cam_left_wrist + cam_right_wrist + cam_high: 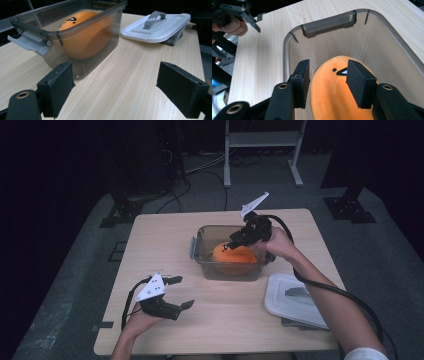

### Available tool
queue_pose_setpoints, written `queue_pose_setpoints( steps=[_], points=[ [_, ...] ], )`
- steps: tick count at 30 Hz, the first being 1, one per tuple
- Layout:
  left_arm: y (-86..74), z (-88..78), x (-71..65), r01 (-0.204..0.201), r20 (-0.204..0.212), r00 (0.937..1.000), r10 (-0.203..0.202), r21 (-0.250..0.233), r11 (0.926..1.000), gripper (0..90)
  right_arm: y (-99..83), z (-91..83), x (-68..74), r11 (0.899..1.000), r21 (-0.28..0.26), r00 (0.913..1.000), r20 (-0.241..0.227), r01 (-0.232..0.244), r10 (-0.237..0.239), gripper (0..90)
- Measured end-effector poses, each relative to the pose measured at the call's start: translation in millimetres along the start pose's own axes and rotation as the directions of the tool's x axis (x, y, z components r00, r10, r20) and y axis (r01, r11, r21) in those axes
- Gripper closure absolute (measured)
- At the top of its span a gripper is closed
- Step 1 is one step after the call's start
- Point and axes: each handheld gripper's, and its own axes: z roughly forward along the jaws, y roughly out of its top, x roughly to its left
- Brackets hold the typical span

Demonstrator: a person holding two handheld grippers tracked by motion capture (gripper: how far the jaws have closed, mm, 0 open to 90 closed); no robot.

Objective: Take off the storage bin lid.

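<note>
I am looking down on a pale wooden table [225,320] with straight grain, standing on grey carpet in a dark room; black cables run across the floor behind it, a white metal frame [262,150] stands at the back, and black stand feet sit at either far corner. Near the middle of the table sits a clear smoke-tinted plastic container [202,257] with grey latch handles on its ends, and inside it lies an orange plush toy [235,255] with small black face markings. My right gripper [231,245] hangs over the container's opening, pointing down; its jaws are partly apart and straddle the top of the plush, and in the right gripper view I cannot tell whether the pads press on the fabric or only stand beside it. My left gripper [182,292] rests low over the table's near left part, well apart from the container, jaws spread wide with nothing between them. To the right of the container, near the table's right edge, the white lid [295,297] with its grey handle lies tilted, propped on something dark and rough that I cannot identify.
</note>
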Motion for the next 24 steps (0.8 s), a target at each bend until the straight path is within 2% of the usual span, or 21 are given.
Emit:
queue_pose_setpoints(
  steps=[6,24],
  points=[
    [-0.2,1.5,-0.1,0.004,0.002,1.0,-0.004,0.001,1.0,12.9,-6.4,-18.6,5.6,0.999,-0.031,0.9999,-0.005,-0.011,0.011,50.3],
    [-0.6,2.2,0.1,0.012,-0.006,0.9999,-0.012,0.006,0.9999,10.1,-49.5,-77.4,21.6,0.992,-0.118,0.9987,0.03,-0.038,0.041,43.5]
  ],
)
